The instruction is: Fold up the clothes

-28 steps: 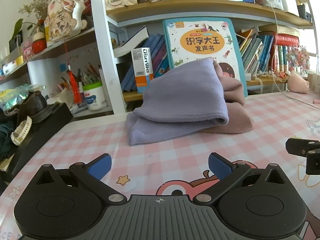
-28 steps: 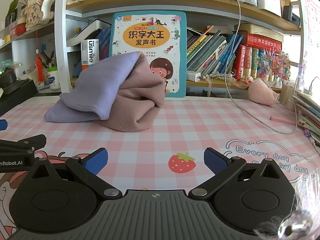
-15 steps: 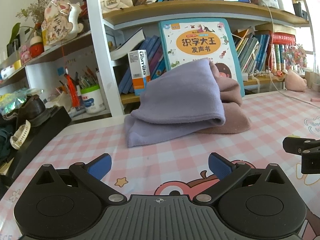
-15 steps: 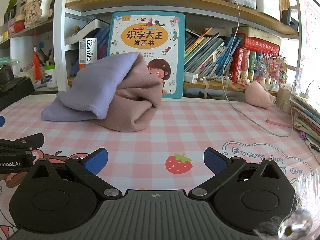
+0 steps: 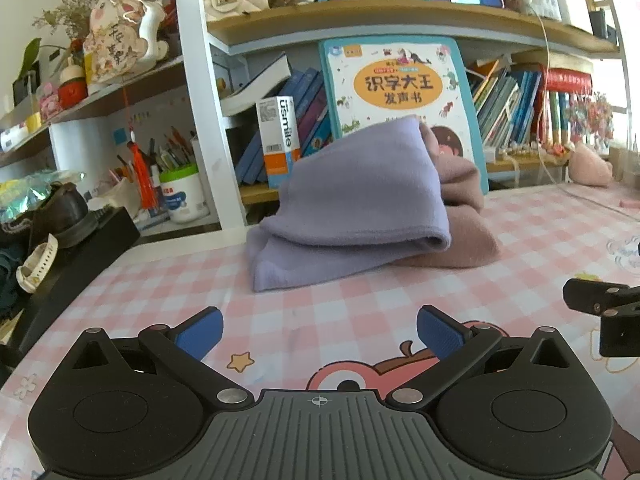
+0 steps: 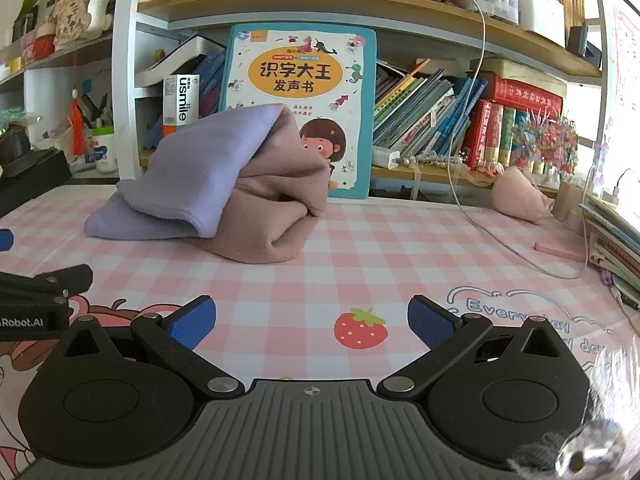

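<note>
Left claw (image 5: 318,332), seen through its own wrist camera, hangs low over the pink checked surface (image 5: 160,280) with its blue-padded fingers spread wide and nothing between them. Ahead of it and a little to its right lies the cloth pile: a lilac cloth (image 5: 352,204) doubled over on top of a dusty-pink cloth (image 5: 460,216), the heap leaning toward a picture book (image 5: 396,84) propped against the shelf behind. The lilac layer's loose lower edge faces this claw, and the pile's long axis runs across the view, left to right. A black part of the right claw (image 5: 600,300) shows at this claw's right, level with it.

Right claw (image 6: 312,322), in its own view, is likewise splayed and empty above the surface. The pile sits ahead and to its left; the pink cloth's rolled fold (image 6: 276,216) turns toward this claw, with the lilac one (image 6: 192,184) draped over the far-left side. Part of the left claw (image 6: 40,292) shows at the left edge.

Both claws stand clear of the pile, at about the same remove. The heap is bunched, not squared flat, so it fits either cloths waiting to be laid out or a loose stack just set aside. Any reach would go forward and inward: the left claw nearer lilac, the right nearer pink.
</note>
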{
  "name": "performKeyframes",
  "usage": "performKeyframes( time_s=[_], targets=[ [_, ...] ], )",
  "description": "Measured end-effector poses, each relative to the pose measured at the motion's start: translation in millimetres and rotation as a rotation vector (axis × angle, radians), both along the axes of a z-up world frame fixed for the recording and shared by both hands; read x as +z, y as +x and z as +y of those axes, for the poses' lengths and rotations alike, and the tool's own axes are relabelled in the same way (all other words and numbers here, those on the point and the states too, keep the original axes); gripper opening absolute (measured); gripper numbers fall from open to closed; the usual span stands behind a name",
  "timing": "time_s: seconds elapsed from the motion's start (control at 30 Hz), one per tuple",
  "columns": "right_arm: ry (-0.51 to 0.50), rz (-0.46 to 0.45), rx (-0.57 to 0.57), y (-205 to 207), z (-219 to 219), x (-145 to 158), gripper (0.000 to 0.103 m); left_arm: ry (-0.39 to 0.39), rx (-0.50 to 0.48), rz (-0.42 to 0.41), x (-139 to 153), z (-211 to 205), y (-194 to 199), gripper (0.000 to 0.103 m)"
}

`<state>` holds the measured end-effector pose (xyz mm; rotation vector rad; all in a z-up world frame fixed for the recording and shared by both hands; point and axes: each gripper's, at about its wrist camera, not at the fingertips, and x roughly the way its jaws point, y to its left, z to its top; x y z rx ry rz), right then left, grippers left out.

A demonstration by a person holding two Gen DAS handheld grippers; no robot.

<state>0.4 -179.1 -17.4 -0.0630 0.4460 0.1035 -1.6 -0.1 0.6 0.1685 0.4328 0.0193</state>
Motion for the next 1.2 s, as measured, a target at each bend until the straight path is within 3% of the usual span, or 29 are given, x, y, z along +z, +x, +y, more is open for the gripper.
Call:
performKeyframes(
  time_s=[0.53,0.73,0.93,1.2],
  targets=[
    [0.021,-0.009,-0.011,-0.8,-4.3,0.0,0.103,-0.016,-0.033,-0.010,1.0,-1.2,-1.0,0.103],
    [0.019,-0.010,-0.006,-1.4,-2.6,-0.6,0.103,-0.041,0.004,-0.004,0.2,4.1,0.6,0.103],
    [-0.002,-0.030,0.005,-4.1,0.6,0.9,0.103,-0.012,0.012,-0.044,2.1,0.1,-5.6,0.103],
    [-0.005,-0.038,0.017,-5.2,1.6,1.5,0.103,-0.035,-0.039,-0.077,4.9,3.2,-10.9,0.103]
  ],
)
